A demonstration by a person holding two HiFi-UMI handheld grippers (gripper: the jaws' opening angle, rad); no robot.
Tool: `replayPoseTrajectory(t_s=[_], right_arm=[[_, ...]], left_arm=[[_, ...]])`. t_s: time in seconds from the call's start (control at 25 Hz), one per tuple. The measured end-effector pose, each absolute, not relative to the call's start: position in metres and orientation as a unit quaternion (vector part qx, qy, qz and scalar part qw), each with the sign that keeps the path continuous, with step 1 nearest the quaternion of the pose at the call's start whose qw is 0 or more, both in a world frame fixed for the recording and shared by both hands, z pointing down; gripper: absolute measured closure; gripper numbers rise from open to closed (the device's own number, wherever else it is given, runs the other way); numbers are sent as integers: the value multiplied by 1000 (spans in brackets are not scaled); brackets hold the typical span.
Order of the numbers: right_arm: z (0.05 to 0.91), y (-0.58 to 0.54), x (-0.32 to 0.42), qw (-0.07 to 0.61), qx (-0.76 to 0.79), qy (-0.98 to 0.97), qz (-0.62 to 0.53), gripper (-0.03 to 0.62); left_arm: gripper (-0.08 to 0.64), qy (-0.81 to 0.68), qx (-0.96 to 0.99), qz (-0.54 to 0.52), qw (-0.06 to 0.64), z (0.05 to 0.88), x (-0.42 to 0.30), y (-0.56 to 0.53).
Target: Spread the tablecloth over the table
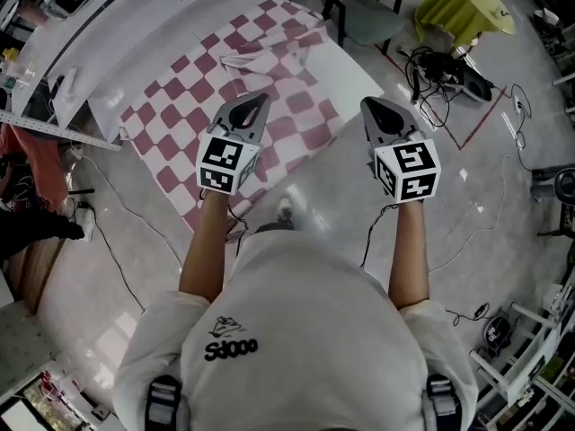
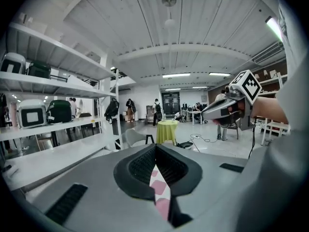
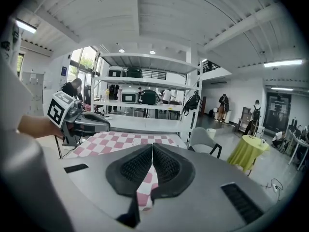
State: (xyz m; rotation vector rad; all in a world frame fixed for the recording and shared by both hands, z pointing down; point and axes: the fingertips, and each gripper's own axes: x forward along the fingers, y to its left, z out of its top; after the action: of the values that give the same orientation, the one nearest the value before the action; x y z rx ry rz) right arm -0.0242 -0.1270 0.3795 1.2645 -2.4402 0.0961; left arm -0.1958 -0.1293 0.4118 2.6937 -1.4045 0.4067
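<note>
The pink-and-white checked tablecloth (image 1: 269,70) lies partly spread on the white table (image 1: 162,34), with a rumpled fold near its middle. My left gripper (image 1: 259,99) is shut on the cloth's near edge. In the left gripper view a strip of checked cloth (image 2: 160,190) hangs between the closed jaws of the left gripper (image 2: 155,150). My right gripper (image 1: 370,106) holds the same edge further right. In the right gripper view the right gripper (image 3: 152,147) is shut on the cloth (image 3: 145,182), and the cloth spreads away towards the left gripper (image 3: 82,122).
A grey chair (image 1: 364,16) stands just beyond the table's far right corner. A small round table with a yellow cover (image 1: 463,7) and loose cables (image 1: 440,65) are on the floor to the right. White shelving (image 2: 53,81) with cases runs along the left side.
</note>
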Motion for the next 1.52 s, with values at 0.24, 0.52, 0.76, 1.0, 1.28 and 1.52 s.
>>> replayPoseTrajectory(t_s=[0.24,0.52,0.76,1.0,1.28,1.52], right_arm=[[398,-174,-60,210,436,-874,36,565],[422,-221,-101,238,390,-888,46,503],[460,-267,-133,257,341,-902,59,454],[502,-306,-153,287,279,-913,73,433],[562,-360,-168,313,224,-916,114,422],[606,-399,-181,309,190,-915,178,422]], left_arm=[[532,-465,873,136,61,430,-228,-166],[532,-491,854,141,99,454,-265,-194],[532,-525,827,157,126,474,-290,-212],[532,-552,804,164,146,487,-292,-230],[532,-592,765,175,182,508,-300,-248],[532,-633,721,189,208,529,-310,-253]])
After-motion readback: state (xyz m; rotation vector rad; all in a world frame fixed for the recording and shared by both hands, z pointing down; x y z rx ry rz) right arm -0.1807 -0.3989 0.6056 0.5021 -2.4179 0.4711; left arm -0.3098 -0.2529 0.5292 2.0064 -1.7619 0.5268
